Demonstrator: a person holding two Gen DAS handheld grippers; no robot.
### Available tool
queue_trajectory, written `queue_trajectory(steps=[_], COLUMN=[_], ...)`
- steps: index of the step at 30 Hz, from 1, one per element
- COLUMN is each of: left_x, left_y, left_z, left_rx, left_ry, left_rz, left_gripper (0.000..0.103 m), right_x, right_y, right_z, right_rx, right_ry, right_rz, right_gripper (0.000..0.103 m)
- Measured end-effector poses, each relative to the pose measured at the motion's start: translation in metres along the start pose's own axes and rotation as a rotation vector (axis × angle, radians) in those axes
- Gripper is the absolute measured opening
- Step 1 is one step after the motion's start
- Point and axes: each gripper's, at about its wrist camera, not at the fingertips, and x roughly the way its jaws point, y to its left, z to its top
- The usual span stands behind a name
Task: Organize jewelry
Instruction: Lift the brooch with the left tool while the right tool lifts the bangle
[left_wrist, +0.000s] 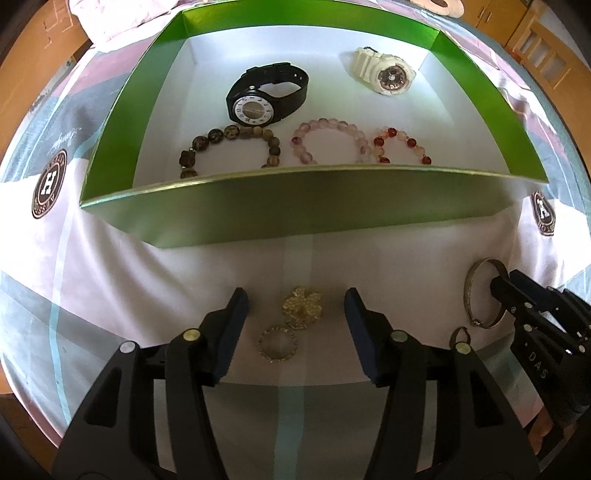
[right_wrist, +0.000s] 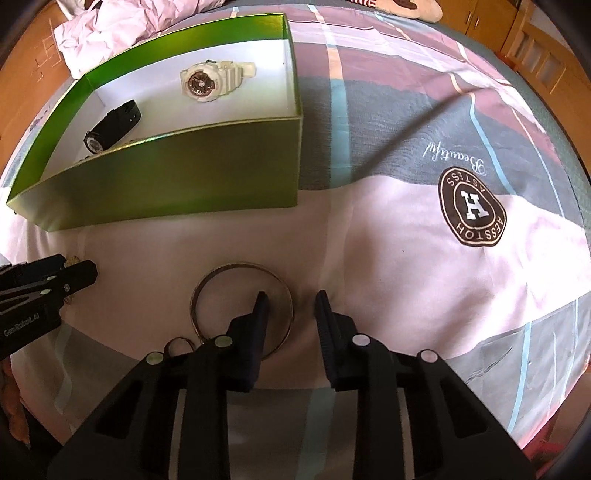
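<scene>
- Nearest us in the left wrist view: our left gripper, fingers spread wide, holding nothing, low over the bedsheet.
- Between those fingers, on the sheet: gold flower brooch, and just below it a small gold ring-shaped piece, touching or nearly so; can't tell which.
- Right gripper is part-open, moderate gap. Its left finger sits inside the loop of the metal bangle; the other finger is outside the loop, so the bangle's right rim lies between them. Whether either pad touches the rim, we can't tell.
- Bangle lies flat on the sheet, near the box front, at the right of the left cam view.
- Small ring just beside the bangle's near-left edge, partly hidden by the gripper body.
- Green box w/ white floor stands beyond both grippers, open top.
- Inside: black watch centre-back; cream watch back right.
- Front row, L to R: brown bead bracelet, pale pink bead bracelet, red-and-pink bead bracelet, side by side, near edges hidden behind the front wall.
- Sheet is pink/grey w/ teal stripes and a round brown "H" logo.
</scene>
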Motion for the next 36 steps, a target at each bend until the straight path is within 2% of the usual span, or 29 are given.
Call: queue_trajectory(steps=[1,3,5,8,10,15,32,36], left_x=[0.0,0.0,-0.001,-0.002,-0.003,-0.014,-0.077,-0.079], left_y=[-0.002,-0.004,-0.007,-0.007,-0.012,0.002,0.022,0.01], left_z=[0.0,-0.001,0.0,0.0,0.001,0.001,-0.002,0.0], left_rx=[0.004,0.011,0.014,0.007,0.007,-0.017,-0.033,-0.015], left_ry=[-0.004,-0.01,-0.014,-0.016,-0.018,-0.034,-0.187,-0.213], left_rz=[0.007,0.023,0.033,0.024,0.024,-0.005,-0.043,-0.041], left_gripper=[0.052,0.04,0.032,0.02,0.02,0.02,0.02,0.02], right_x=[0.0,0.001,-0.001,0.004,0.005,0.0,-0.054,-0.059], right_y=[0.0,0.003,0.007,0.008,0.011,0.012,0.035,0.041], right_z=[0.0,0.0,-0.002,0.002,0.001,0.001,0.006,0.009], right_rx=[-0.002,-0.006,-0.014,-0.034,-0.043,-0.038,-0.089,-0.101], right_ry=[0.0,-0.001,-0.005,-0.01,-0.014,-0.031,-0.18,-0.199], right_rz=[-0.001,0.003,0.003,-0.007,-0.007,0.023,0.102,0.098], right_gripper=[0.027,0.024,0.021,0.015,0.008,0.003,0.003,0.003])
